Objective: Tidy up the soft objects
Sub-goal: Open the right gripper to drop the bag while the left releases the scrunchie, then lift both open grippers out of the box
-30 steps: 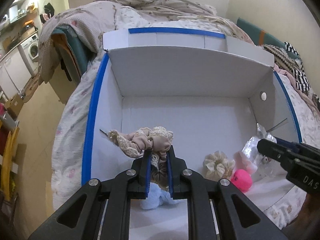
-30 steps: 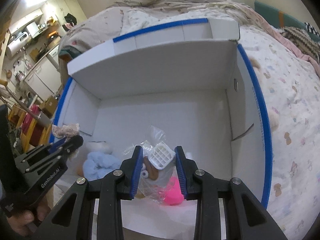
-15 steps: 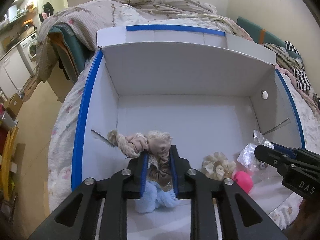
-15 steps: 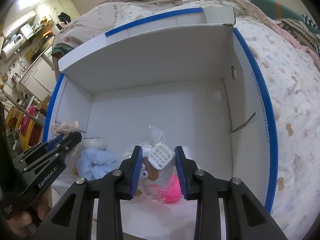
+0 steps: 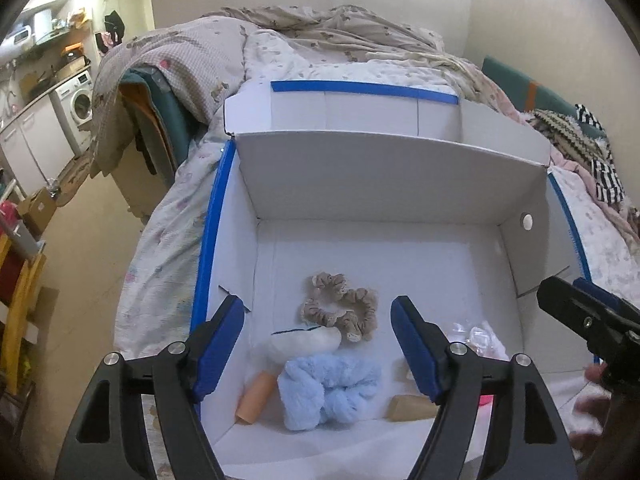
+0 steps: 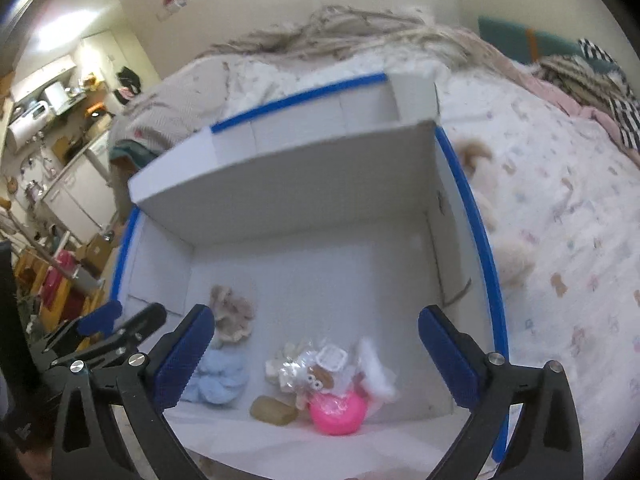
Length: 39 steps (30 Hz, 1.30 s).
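Both grippers just opened: left gripper (image 5: 318, 338) dropped beige scrunchie (image 5: 340, 312), right gripper (image 6: 316, 360) dropped plastic bag (image 6: 320, 372) into white box (image 5: 384, 184). Fingers empty; next pick pending.

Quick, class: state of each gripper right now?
Left gripper: open, just opened, beige scrunchie released.
Right gripper: open, just opened, clear toy bag released.

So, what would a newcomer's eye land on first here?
Probably the big white box with blue edges sitting on the bed. On its floor lie a beige scrunchie and a fluffy blue scrunchie to the left, and a pink ball under a clear bag to the right.
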Motion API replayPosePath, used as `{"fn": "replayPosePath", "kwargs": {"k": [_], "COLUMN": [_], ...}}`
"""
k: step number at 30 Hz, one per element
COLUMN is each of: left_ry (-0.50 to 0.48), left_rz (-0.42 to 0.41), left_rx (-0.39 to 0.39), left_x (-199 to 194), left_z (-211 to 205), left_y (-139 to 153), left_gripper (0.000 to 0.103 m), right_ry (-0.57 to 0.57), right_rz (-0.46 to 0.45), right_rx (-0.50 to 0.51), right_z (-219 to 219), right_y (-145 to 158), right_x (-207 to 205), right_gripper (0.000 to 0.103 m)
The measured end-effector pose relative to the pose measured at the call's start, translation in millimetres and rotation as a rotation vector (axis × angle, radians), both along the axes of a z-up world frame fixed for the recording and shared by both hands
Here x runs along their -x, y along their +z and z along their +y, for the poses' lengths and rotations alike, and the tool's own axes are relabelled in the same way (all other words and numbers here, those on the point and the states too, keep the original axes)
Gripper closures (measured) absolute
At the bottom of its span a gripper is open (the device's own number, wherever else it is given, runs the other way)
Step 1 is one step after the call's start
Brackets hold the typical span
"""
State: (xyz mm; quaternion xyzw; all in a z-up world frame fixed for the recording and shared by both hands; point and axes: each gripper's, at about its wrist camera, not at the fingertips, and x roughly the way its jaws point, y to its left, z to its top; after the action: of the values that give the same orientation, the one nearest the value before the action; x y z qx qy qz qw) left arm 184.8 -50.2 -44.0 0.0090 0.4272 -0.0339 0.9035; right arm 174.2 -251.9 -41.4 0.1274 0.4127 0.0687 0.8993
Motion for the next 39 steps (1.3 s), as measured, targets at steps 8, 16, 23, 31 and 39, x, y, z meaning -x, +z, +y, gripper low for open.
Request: {"fn": "replayPosePath", "kwargs": {"k": [8,16,23,31,39], "left_ry": [0.011,-0.01,-0.005,0.04,0.106], "left_rz": [-0.021,-0.047,0.011,0.035,-0.032], "left_rx": [-0.007,-0.054,-0.075,-0.038,0.051], "left_x": [16.6,42.6,71.2,109.9,145.4], "left_z": [7.7,15.8,35.2,56.7,75.3], "left_y": [13.3,31.5,24.4,19.3,26.6], "left_gripper": [0.029,0.029,0.029,0.029,0.025], "right_ry": [-0.031,-0.052,-0.047,-0.02,-0.009], "right_rz": [-0.058,0.065,0.069,0.091,0.012], "right_rx": [0.002,0.018,0.09,0.114,0.074], "right_z": [6.6,6.6,6.5,8.3,16.7], "right_y": [13.7,-2.9,0.1,-6.8,2.6], "right_x": [10.7,29.4,58.5,91.1,114.7], "right_gripper": [0.0,0.0,0.0,0.0,0.0]}}
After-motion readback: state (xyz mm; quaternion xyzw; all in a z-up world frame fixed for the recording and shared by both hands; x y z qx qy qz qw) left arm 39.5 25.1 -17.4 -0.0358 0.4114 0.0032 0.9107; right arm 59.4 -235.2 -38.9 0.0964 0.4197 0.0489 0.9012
